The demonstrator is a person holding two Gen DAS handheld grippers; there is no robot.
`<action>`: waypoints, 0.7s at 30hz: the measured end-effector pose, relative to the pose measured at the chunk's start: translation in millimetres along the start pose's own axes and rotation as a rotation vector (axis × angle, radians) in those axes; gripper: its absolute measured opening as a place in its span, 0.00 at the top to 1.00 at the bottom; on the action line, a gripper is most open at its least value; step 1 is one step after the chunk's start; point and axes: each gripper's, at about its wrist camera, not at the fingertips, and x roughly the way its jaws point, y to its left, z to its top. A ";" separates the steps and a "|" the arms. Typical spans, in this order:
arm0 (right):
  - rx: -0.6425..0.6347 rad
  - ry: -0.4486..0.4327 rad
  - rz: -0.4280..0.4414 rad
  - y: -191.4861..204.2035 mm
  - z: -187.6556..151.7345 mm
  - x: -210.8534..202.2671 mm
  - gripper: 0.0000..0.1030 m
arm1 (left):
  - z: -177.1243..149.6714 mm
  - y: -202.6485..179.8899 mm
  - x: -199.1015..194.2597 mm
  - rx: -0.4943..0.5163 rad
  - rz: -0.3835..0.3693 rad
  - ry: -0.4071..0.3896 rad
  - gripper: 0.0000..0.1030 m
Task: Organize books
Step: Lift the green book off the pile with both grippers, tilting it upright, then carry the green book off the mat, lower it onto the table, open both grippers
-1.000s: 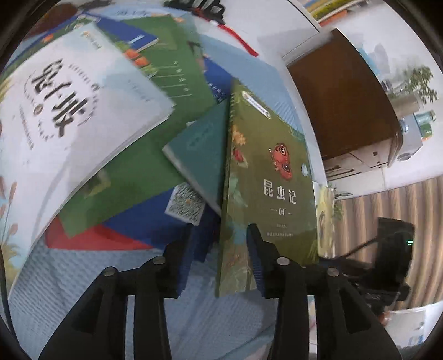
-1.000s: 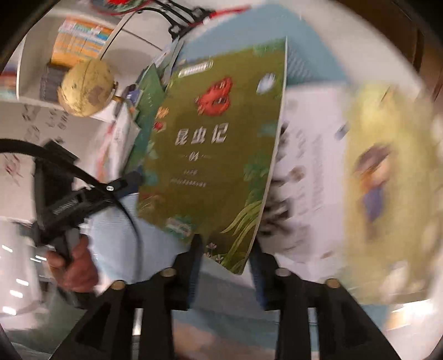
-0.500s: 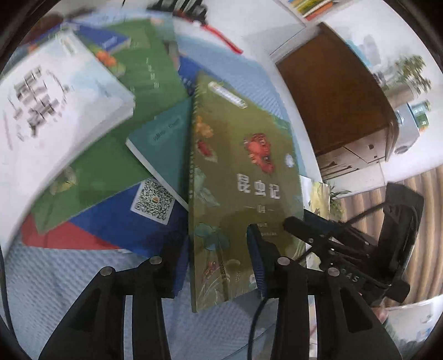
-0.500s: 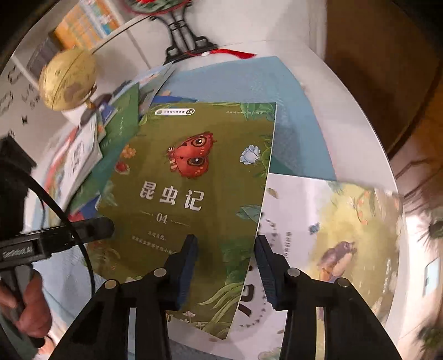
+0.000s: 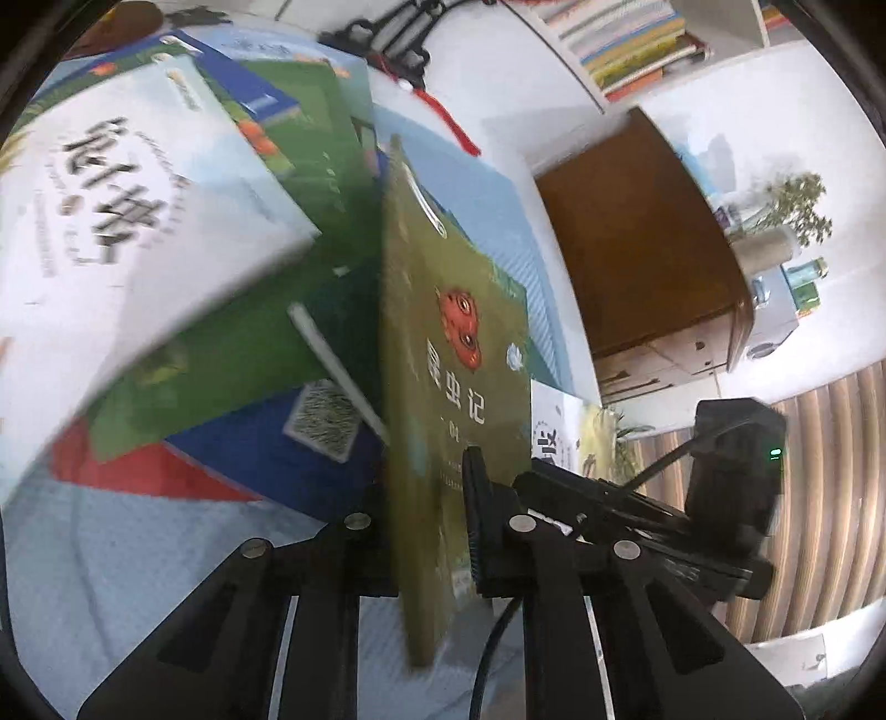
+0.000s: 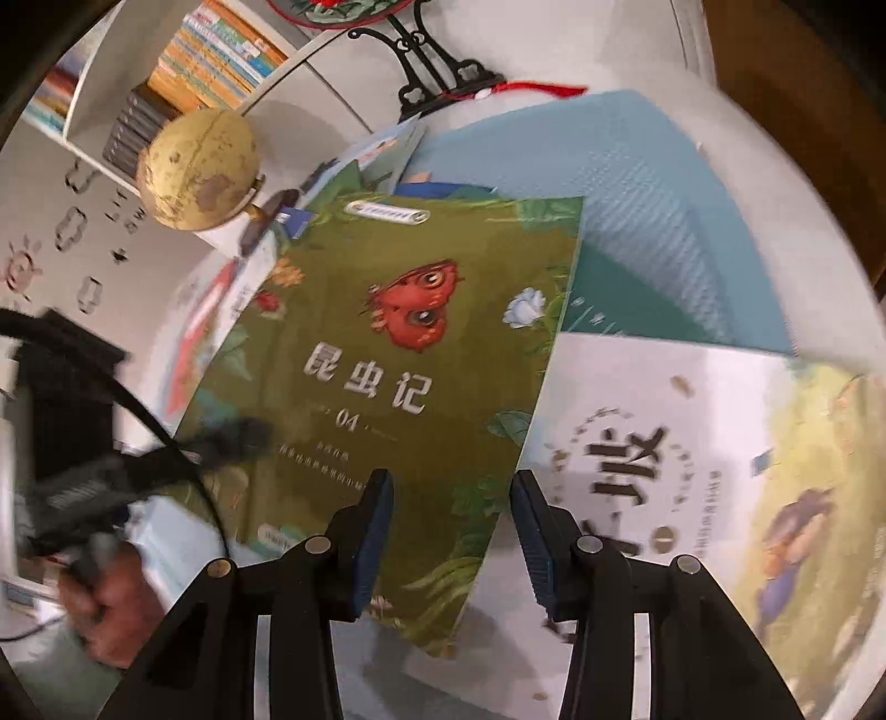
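Note:
An olive-green book with a red butterfly and "04" on its cover (image 5: 459, 399) stands on edge between my left gripper's (image 5: 426, 515) fingers, which are shut on its lower part. In the right wrist view the same book (image 6: 398, 387) lies tilted above the table, with the left gripper (image 6: 232, 437) clamped on its left edge. My right gripper (image 6: 451, 531) is open, its jaws wide apart over the book's lower corner, not clamping it. A white and yellow picture book (image 6: 692, 471) lies flat to the right.
A loose pile of books, white (image 5: 111, 221), green (image 5: 232, 343), blue (image 5: 266, 448) and red, lies left on a light blue mat (image 6: 637, 183). A globe (image 6: 199, 166), a black stand (image 6: 437, 72), bookshelves (image 6: 216, 50) and a brown cabinet (image 5: 637, 243) surround the table.
My left gripper has closed on the olive-green book and tipped it up onto its edge. My right gripper has opened wider and let the book's corner go.

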 end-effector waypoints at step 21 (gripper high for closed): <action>0.113 -0.031 0.129 9.3 5.7 -4.5 0.75 | 13.9 -18.8 11.4 -0.070 0.004 0.017 0.90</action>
